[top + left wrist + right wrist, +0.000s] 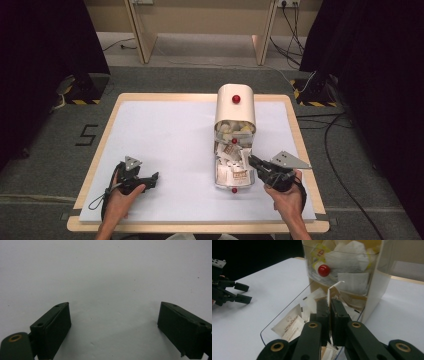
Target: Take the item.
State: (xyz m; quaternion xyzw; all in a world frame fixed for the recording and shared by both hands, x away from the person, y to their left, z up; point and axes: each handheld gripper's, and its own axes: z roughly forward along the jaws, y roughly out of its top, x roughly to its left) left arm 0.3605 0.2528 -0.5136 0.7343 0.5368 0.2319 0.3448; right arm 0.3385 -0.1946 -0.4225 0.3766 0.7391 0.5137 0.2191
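High view: right gripper (256,162) at the open drawer (232,186) of the sachet dispenser (235,111); left gripper (150,178) rests on desk (165,130).
Left gripper view: jaws wide open, empty.
Right gripper view: jaws closed on one sachet (333,291), lifted above drawer; extraction begun, placing probably left.

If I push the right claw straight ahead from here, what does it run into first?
Most likely the upper clear drawer with the red knob, packed with sachets. The right claw, shut on a sachet, points at it; depth is unclear.
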